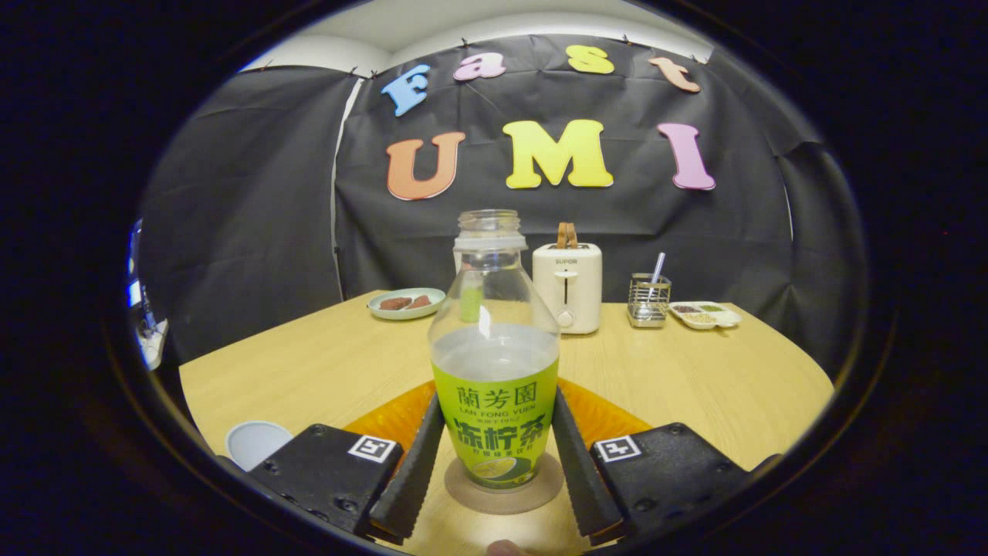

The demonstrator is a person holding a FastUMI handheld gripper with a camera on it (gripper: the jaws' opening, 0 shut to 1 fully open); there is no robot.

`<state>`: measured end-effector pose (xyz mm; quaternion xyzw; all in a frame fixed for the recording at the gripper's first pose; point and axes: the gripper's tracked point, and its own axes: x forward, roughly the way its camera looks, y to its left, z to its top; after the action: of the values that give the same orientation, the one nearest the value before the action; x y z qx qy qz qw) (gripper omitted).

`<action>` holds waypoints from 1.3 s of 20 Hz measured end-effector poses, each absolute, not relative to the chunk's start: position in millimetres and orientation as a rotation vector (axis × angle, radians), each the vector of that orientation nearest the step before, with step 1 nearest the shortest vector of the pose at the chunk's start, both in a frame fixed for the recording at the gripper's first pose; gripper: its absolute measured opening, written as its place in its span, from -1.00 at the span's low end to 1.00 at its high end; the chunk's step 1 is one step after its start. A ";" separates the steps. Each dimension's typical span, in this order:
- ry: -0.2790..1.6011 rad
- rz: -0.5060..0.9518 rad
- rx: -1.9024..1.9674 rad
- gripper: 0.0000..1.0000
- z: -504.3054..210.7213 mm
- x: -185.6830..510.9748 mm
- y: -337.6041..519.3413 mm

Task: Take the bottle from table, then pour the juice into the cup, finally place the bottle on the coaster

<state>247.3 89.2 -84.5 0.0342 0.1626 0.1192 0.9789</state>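
Observation:
A clear, uncapped bottle [495, 363] with a green label stands upright on a round brown coaster [540, 488]. Pale liquid fills it to just above the label. My gripper [498, 398] has one black finger [417, 463] against each side of the label, so it is shut on the bottle. A pale blue cup [255, 442] sits to the left, beside the left finger's base. An orange mat [386, 421] lies under and behind the coaster.
Along the far edge of the wooden table [695, 378] stand a green plate with brown pieces [407, 303], a cream toaster [568, 286], a wire holder with a straw [648, 300] and a white divided dish [705, 314].

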 end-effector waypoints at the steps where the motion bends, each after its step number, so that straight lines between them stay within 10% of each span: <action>1: 0.330 0.242 0.072 0.60 -85.8 246.4 89.8; 7: 0.292 0.229 0.043 1.00 -73.6 241.9 88.7; 26: 0.143 0.040 0.130 1.00 -2.9 99.0 42.5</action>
<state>99.0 42.5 -2.9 0.0651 0.0712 0.0202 0.9951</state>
